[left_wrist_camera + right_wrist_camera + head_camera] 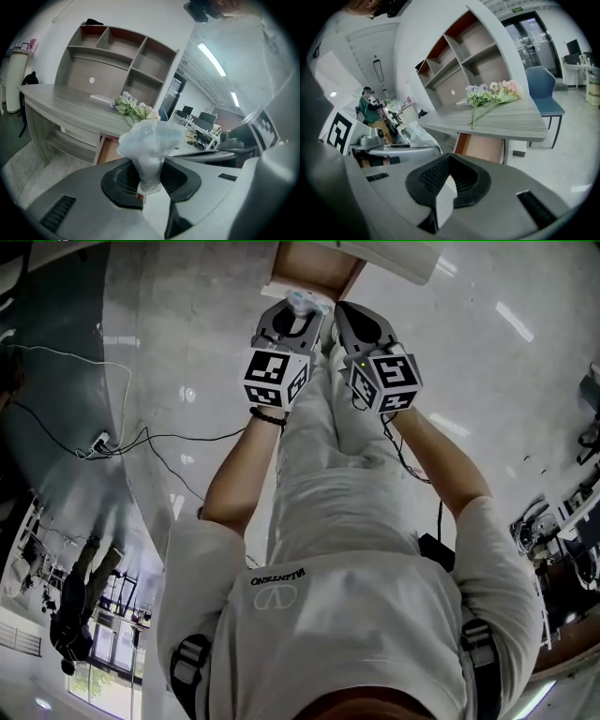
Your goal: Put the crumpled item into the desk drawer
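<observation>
Progress: about midway, by my read. The pickup is done. The left gripper (149, 163) is clamped partway closed on the neck of a crumpled plastic bag (149, 140), clear and whitish, whose puffed top sticks out past the jaws. In the head view the bag (302, 302) is in the air in front of the person, near the desk drawer (314, 266) but not inside it.

The drawer (108, 151) is already pulled out under the desk (65, 105), showing a brown interior, so no opening step is needed. The right gripper view shows the same open drawer (480, 146), with a bunch of artificial flowers (494, 93) on the desk top above it.

The right gripper (448, 158) has its pads meeting at the tips with nothing between them. It is held beside the left one.

What's left: carry the bag over the drawer opening, lower it in and let go. Pushing the drawer shut may follow, though the task doesn't ask for it.

Writing: the shirt (279, 576) reads "VALENTINO" with a logo under it, seen upside down. The marker cubes (277, 378) carry black-and-white square codes and no text. A green exit sign (516, 9) is too small to read. No label can be read on the bag.
</observation>
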The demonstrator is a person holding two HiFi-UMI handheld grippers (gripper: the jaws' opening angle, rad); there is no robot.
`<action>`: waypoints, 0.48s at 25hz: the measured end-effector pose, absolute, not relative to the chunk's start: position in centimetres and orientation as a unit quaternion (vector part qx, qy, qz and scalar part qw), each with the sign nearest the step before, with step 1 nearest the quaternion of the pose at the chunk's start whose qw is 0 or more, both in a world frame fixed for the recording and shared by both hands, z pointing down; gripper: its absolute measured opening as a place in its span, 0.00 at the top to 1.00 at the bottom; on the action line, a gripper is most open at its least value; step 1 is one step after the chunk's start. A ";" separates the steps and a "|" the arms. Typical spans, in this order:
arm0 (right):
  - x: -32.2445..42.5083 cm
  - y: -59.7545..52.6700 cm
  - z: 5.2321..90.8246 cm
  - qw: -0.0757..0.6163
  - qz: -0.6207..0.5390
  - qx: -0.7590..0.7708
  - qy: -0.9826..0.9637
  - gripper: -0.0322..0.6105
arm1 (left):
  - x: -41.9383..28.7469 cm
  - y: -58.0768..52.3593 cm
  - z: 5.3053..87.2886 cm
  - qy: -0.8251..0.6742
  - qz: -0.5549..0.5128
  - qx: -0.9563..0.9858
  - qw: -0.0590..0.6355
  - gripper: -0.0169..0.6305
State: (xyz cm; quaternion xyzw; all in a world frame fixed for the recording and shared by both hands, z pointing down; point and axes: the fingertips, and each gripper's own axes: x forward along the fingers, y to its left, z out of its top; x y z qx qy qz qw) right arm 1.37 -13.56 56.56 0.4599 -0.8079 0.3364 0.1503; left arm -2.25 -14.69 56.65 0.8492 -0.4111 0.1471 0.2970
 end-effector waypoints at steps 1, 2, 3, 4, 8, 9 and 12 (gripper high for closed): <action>1.3 -13.8 57.0 0.150 0.337 0.460 -0.808 0.95 | -2.1 -14.9 57.1 -0.411 0.149 0.849 0.298 0.82; 1.2 -14.0 57.6 0.150 0.337 0.460 -0.808 0.95 | -2.1 -15.0 57.7 -0.412 0.150 0.847 0.301 0.82; 1.1 -14.1 58.2 0.152 0.336 0.461 -0.807 0.95 | -2.2 -15.0 58.4 -0.414 0.151 0.844 0.306 0.82; 1.1 -14.2 58.9 0.154 0.334 0.463 -0.806 0.95 | -2.3 -15.0 59.1 -0.416 0.150 0.841 0.312 0.82; 1.4 -15.2 60.7 0.160 0.321 0.471 -0.806 0.95 | -2.7 -15.4 61.5 -0.422 0.157 0.833 0.321 0.83; 1.5 -15.5 61.0 0.159 0.321 0.471 -0.806 0.95 | -2.7 -15.6 62.0 -0.422 0.160 0.832 0.321 0.82; 1.7 -15.9 61.8 0.162 0.321 0.473 -0.804 0.95 | -2.7 -15.7 63.2 -0.425 0.164 0.828 0.325 0.82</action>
